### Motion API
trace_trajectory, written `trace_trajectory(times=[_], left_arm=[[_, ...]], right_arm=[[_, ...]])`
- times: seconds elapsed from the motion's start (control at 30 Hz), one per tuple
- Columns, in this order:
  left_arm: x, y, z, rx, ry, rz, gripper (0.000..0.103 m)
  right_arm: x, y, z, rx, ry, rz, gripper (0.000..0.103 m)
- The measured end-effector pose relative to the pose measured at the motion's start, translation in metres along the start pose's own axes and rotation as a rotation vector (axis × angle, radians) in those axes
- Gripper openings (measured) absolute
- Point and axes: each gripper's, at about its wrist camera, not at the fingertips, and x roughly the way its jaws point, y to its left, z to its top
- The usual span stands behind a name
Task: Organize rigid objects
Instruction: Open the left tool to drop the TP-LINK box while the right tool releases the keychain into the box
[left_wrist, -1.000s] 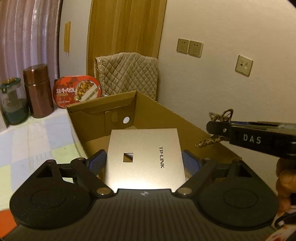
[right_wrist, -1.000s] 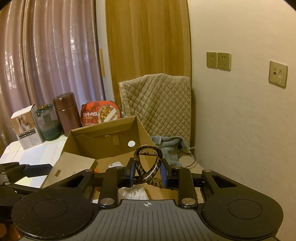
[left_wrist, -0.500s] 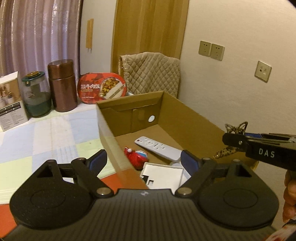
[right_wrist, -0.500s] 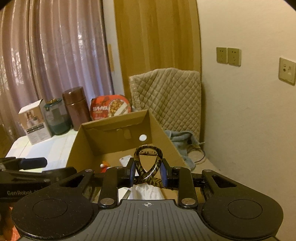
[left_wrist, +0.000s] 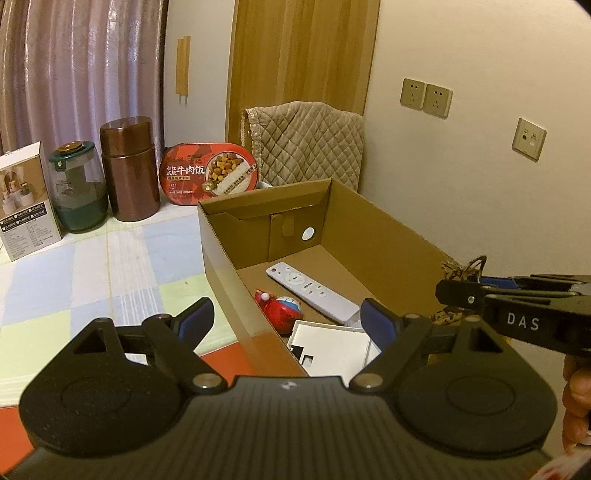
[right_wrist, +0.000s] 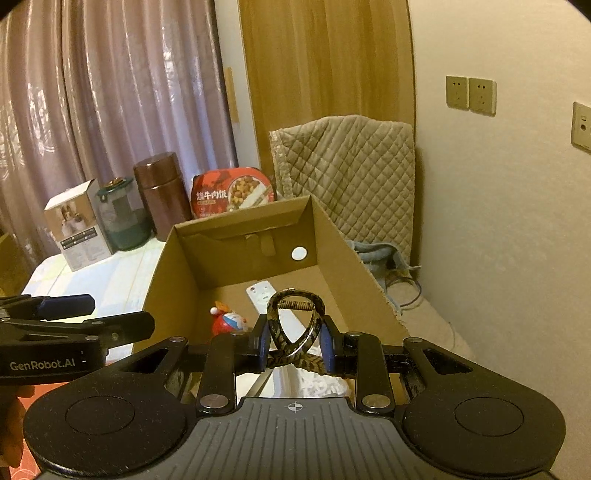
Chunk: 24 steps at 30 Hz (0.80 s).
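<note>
An open cardboard box stands on the table. Inside lie a white remote, a red and blue toy figure and a white flat item. My right gripper is shut on a tortoiseshell hair clip and holds it above the box's near end; it enters the left wrist view from the right. My left gripper is open and empty over the box's near left wall.
A checked cloth covers the table. At its back stand a white carton, a glass jar, a brown canister and a red meal tub. A quilted chair back and the wall are on the right.
The gold TP-LINK box that my left gripper held a second ago is gone from it, and the gripper has drawn back and left. The right gripper still holds the clip.
</note>
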Motion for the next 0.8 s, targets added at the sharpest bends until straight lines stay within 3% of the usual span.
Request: trace_trajectory(times=[0.7, 0.8], left_arm=[[0.0024, 0.0035, -0.0023, -0.014, 0.008, 0.014, 0.084], [0.0029, 0.0071, -0.0026, -0.024, 0.008, 0.028, 0.084]], right_arm=[[0.0046, -0.0024, -0.0033, 0.052, 0.038, 0.045, 0.025], [0.0045, -0.0061, -0.0020, 0.086, 0.037, 0.059, 0.034]])
